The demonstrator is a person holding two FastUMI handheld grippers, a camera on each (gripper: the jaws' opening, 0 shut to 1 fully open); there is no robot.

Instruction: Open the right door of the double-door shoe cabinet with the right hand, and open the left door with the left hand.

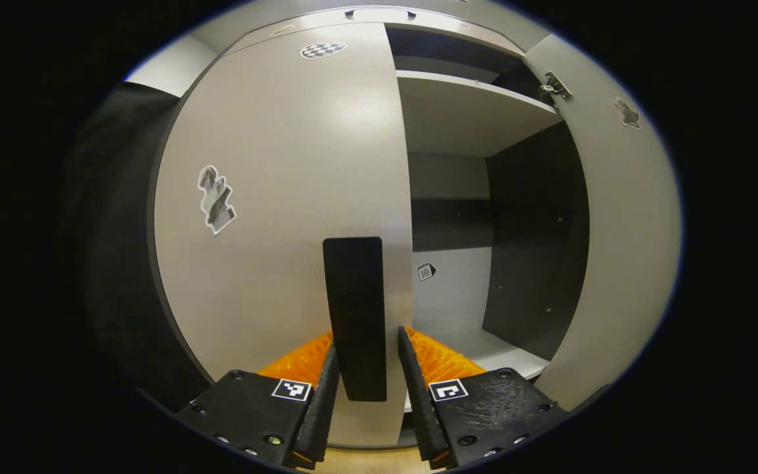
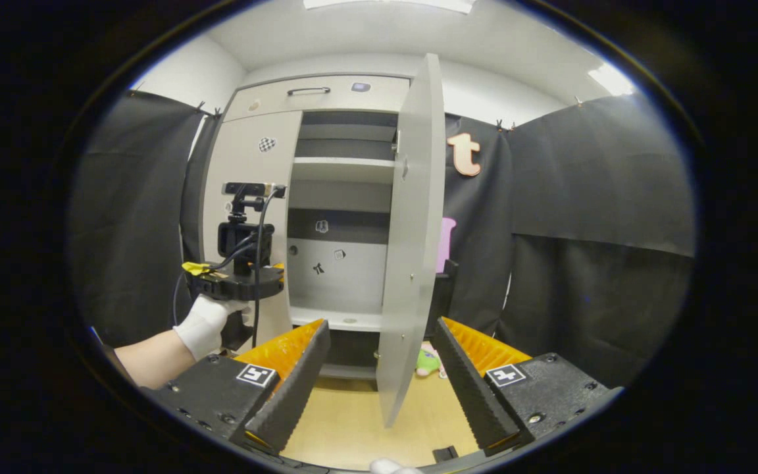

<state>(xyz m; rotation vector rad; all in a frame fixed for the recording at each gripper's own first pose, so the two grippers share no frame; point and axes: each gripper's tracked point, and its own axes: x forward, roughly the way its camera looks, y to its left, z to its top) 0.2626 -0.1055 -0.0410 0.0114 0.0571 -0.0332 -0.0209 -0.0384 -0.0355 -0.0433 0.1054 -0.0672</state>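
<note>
The light grey shoe cabinet (image 2: 326, 99) stands ahead. In the left gripper view its left door (image 1: 274, 197) looks closed, with a black vertical handle (image 1: 354, 309) at its right edge. My left gripper (image 1: 366, 339) has narrowed around that handle; one finger touches it and a thin strip of door shows beside the other. A gloved hand (image 2: 206, 322) holds the left gripper (image 2: 234, 283) at that door in the right gripper view. The right door (image 2: 412, 230) (image 1: 622, 250) is swung wide open. My right gripper (image 2: 379, 342) stands open, with the door's lower edge seen between its fingers, untouched.
Inside are grey shelves (image 1: 471, 99) and a dark side wall (image 1: 537, 243). A drawer with a handle (image 2: 308, 91) tops the cabinet. A small green and pink toy (image 2: 428, 362) lies on the wooden floor (image 2: 353, 428) behind the open door. Black cloth (image 2: 589, 250) hangs at both sides.
</note>
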